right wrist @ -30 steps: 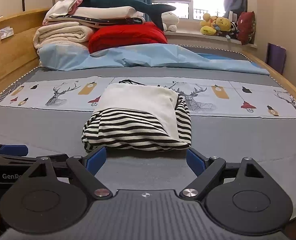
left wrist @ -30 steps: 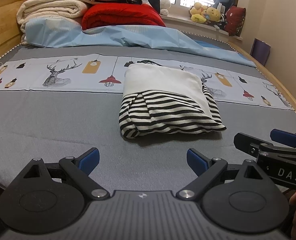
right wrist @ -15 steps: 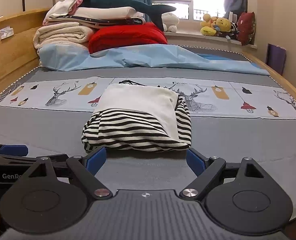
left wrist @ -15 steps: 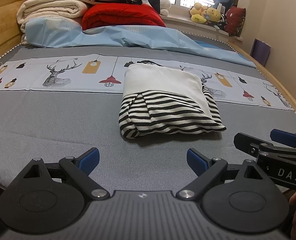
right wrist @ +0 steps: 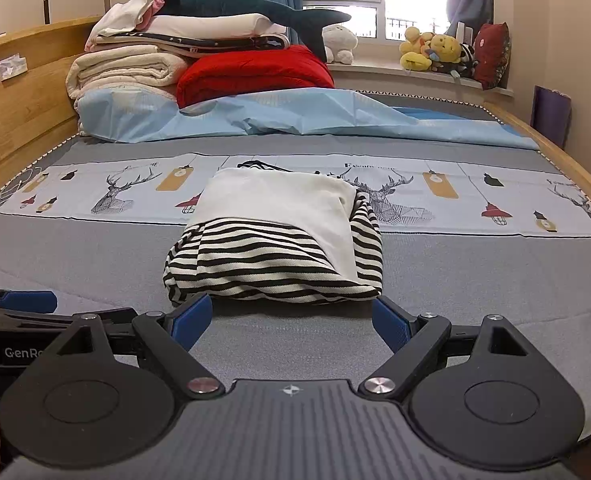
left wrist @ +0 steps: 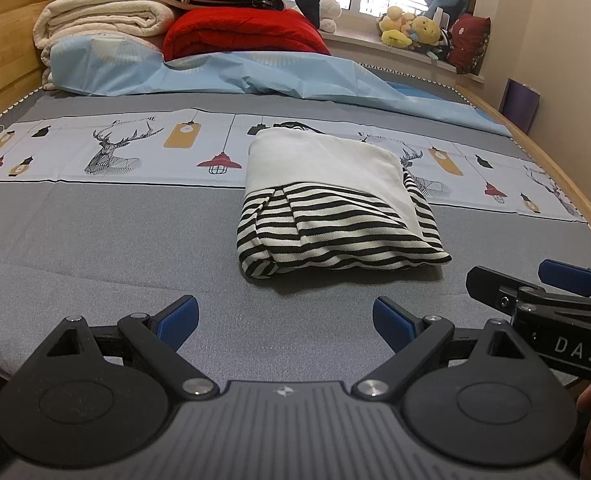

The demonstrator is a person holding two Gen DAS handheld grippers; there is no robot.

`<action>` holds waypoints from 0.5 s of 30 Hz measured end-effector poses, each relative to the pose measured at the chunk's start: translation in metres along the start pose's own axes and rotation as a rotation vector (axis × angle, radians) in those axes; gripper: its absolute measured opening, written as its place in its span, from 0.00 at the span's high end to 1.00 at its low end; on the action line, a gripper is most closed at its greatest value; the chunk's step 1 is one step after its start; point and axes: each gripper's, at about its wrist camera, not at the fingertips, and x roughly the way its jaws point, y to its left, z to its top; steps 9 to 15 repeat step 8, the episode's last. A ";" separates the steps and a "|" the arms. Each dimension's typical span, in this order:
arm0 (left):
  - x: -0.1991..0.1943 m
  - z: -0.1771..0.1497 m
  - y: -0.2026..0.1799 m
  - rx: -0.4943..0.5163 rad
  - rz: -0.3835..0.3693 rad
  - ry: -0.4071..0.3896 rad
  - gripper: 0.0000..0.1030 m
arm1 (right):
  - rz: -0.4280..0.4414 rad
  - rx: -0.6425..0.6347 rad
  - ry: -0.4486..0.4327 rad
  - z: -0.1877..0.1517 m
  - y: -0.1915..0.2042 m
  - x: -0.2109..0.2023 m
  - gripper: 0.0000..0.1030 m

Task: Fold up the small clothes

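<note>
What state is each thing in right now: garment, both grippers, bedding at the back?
Striped garment: folded, lying on the bed, untouched.
Left gripper: open, empty, short of the garment.
Right gripper: open, empty, just before the garment's near edge.
Blankets: folded, stacked.
Blue sheet: rumpled.

One folded striped garment (left wrist: 335,208) sits mid-frame on one bed (left wrist: 95,248). Two tongs: left tongs (left wrist: 285,320) at bottom, right tongs (right wrist: 291,318) likewise. One red quilt (left wrist: 243,32) upper centre, one shark plush (right wrist: 247,10) above.

Daylight from blown-out window (right wrist: 411,4), soft shadows, fisheye-curved dark corners
</note>
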 end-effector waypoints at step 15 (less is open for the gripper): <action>-0.002 0.002 -0.004 0.003 0.004 -0.013 0.07 | 0.002 0.002 -0.003 0.000 0.000 0.000 0.15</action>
